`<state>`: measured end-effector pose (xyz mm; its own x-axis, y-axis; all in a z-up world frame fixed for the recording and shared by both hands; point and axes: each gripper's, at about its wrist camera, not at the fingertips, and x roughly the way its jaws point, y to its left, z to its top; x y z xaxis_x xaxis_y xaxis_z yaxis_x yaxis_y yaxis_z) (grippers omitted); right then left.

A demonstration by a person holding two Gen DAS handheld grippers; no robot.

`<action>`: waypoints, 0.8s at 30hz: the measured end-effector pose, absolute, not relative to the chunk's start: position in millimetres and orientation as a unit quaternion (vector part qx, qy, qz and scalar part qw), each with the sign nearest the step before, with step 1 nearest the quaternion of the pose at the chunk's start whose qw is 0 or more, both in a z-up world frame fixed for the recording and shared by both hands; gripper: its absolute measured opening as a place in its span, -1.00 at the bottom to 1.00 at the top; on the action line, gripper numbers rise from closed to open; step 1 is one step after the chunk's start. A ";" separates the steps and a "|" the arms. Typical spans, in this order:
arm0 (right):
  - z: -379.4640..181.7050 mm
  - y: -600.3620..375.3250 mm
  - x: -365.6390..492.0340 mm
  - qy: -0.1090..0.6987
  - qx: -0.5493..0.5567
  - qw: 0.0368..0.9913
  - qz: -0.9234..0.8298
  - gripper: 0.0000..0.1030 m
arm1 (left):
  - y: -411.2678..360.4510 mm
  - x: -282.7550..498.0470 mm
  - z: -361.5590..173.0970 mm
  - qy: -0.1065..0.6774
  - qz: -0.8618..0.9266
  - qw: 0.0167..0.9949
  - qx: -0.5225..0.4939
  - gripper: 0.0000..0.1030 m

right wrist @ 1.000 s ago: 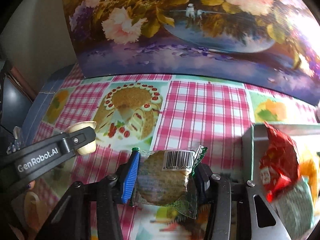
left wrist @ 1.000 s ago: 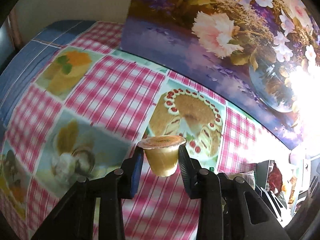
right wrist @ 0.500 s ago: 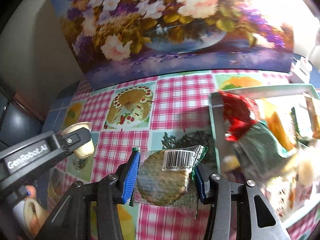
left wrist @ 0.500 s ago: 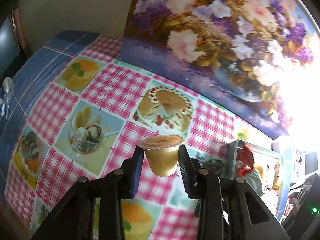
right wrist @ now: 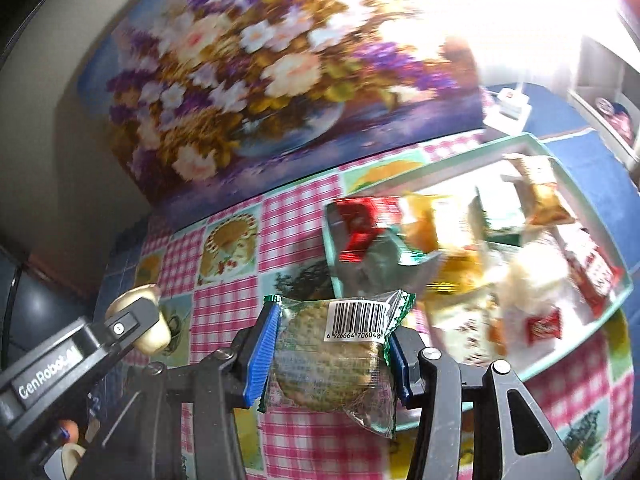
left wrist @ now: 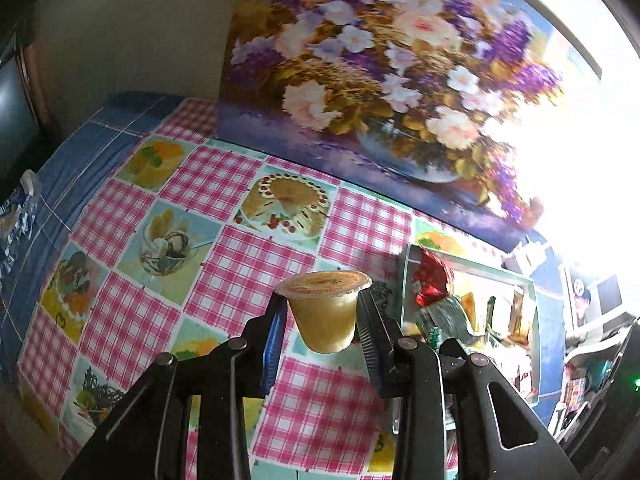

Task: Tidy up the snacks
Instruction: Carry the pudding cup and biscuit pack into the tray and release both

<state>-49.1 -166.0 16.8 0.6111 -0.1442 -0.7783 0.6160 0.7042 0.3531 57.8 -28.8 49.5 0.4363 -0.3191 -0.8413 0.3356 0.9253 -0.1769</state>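
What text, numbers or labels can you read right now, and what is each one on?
"GenRobot.AI": side of the left gripper, seen in the right wrist view.
"6 926664 706048": barcode sticker on the wrapped biscuit held in the right gripper.
Jelly cup lid print: too small to read.
Packets in the tray: blurred, unreadable.

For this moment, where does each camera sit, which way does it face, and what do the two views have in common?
Left wrist: rides the left hand-held gripper, facing down over the checked tablecloth; its jaws clamp a jelly cup.
Right wrist: rides the right hand-held gripper, facing down toward the snack tray; its jaws clamp a wrapped biscuit.
Shared: the tablecloth, flower painting, tray, and jelly cup.
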 end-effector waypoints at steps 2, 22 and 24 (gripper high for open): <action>18.7 -174.1 -58.8 0.374 0.317 0.839 -0.236 0.00 | -36.3 48.7 50.5 0.490 -0.196 0.849 0.020 -0.28; -1.7 -280.4 -147.4 0.338 0.393 0.779 -0.354 0.01 | -138.3 -16.5 18.5 0.494 -0.291 0.810 0.125 -0.28; -5.3 -289.0 -153.6 0.336 0.400 0.774 -0.359 0.01 | -145.5 -19.3 13.2 0.496 -0.296 0.805 0.133 -0.28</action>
